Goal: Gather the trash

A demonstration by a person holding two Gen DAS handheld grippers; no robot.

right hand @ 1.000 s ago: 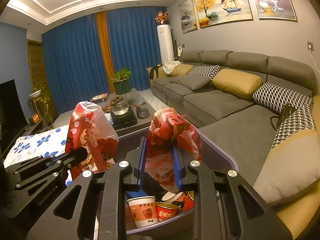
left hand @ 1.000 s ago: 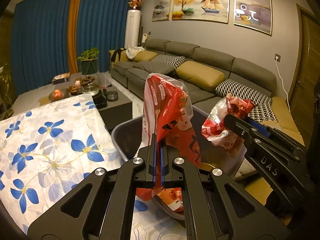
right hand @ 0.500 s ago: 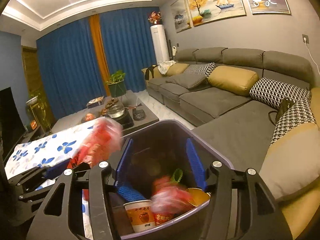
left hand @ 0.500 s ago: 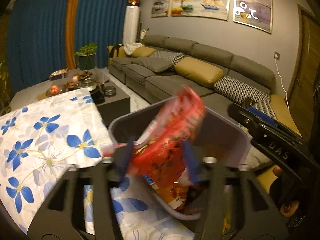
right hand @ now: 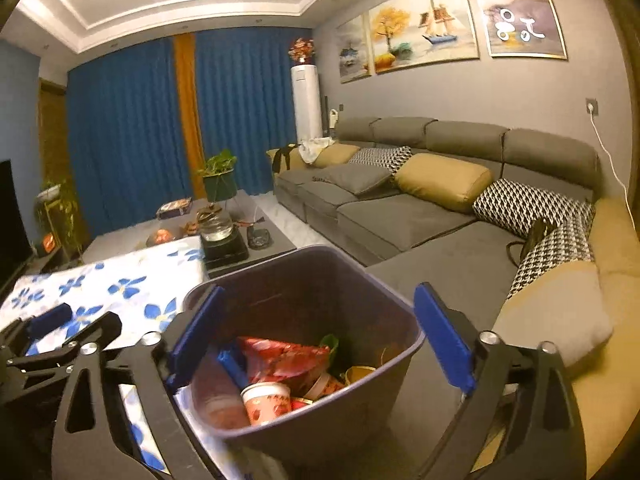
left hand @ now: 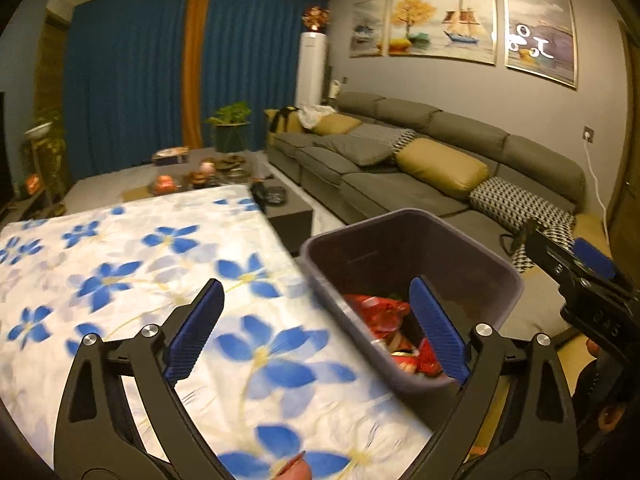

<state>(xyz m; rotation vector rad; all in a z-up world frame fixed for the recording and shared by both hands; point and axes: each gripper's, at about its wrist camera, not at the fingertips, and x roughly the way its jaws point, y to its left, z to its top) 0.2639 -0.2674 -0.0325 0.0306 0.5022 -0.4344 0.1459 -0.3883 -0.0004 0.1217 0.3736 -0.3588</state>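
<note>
Dropped red wrappers (right hand: pixel 282 360) lie in bin (right hand: pixel 372 292), below both emptied tools.

Paper cup (right hand: pixel 265 402) in the bin (right hand: pixel 400 320): red characters printed along its side, too small and blurred to read. Red wrapper (right hand: pixel 280 360) in the same bin carries pale printing, illegible. Right-hand painting (right hand: pixel 520 16) on the wall shows white character-like marks, unreadable. Right gripper (left hand: pixel 592 304) body bears faint raised lettering, blurred beyond reading.

Left gripper (left hand: pixel 316 330) and right gripper (right hand: pixel 324 338), jaws just opened wide, empty
</note>
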